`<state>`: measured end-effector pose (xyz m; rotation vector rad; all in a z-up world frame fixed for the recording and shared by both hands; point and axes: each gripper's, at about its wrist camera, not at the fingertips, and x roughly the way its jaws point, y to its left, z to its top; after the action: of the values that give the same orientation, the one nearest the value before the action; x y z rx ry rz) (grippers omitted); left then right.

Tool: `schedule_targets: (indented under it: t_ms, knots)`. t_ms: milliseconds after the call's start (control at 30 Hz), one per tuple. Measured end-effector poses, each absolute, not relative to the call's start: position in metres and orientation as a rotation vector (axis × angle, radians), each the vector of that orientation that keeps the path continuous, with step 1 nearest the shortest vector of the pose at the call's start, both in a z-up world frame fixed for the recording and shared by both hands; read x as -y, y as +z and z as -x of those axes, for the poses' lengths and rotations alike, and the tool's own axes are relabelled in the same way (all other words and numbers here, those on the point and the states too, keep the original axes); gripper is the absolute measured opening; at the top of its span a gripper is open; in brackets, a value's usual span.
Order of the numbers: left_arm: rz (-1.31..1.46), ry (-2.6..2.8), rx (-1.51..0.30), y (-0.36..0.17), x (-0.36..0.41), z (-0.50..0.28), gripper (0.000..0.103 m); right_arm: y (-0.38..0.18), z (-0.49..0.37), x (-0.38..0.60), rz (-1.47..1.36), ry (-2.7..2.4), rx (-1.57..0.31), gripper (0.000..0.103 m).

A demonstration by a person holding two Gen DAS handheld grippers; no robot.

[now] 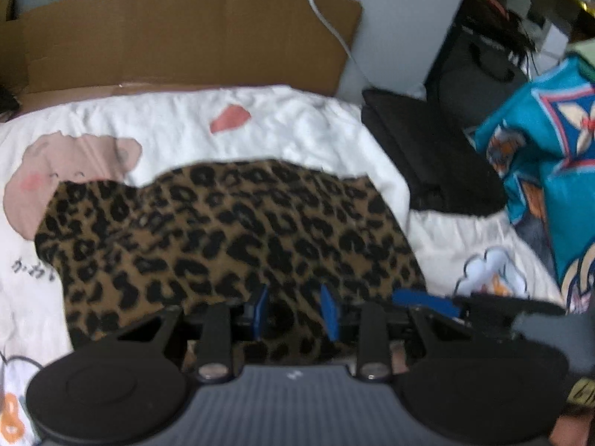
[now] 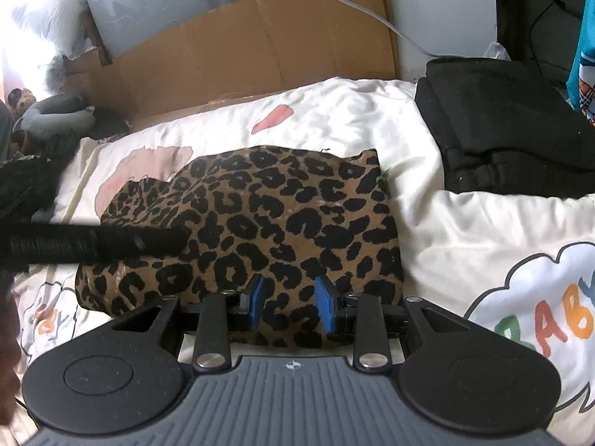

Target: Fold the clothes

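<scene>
Brown leopard-print garment (image 2: 267,219), one, on white quilt (image 2: 465,223), near edge clenched in left gripper (image 1: 293,312) and right gripper (image 2: 290,303)

From my remote station, the leopard-print garment (image 2: 267,219) looked a soft, matt knit cloth, lying on a white printed cotton-like bedsheet (image 2: 476,230), smooth but creased. Behind stood dull brown corrugated cardboard (image 2: 260,52). The folded black fabric (image 2: 498,126) seemed fleecy, though blur left me unsure. Gripper pads (image 2: 256,299) were ribbed blue plastic.
</scene>
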<state>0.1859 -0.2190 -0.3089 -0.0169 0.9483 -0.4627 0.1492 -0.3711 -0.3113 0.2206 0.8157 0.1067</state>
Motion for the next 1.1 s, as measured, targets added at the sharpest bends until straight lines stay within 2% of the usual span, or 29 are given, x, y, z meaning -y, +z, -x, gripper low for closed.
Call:
schedule_targets:
  t_ms: [300,467,700,1100]
  knots:
    - [-0.094,-0.460,-0.979,-0.339,0.227,-0.180,0.030,-0.326,-0.152,0.371,-0.187,0.101,-0.866,0.036]
    - [-0.101,-0.428,-0.968,-0.338,0.216,-0.181,0.015,-0.329,-0.154,0.369,-0.155,0.109,-0.870,0.036]
    - [-0.069,-0.362,-0.978,-0.334,0.184,-0.184,0.008,-0.330,-0.153,0.369,-0.146,0.113,-0.867,0.036]
    - [-0.052,-0.271,-0.985,-0.338,0.147,-0.183,0.007,-0.332,-0.154,0.370,-0.144,0.114,-0.865,0.036]
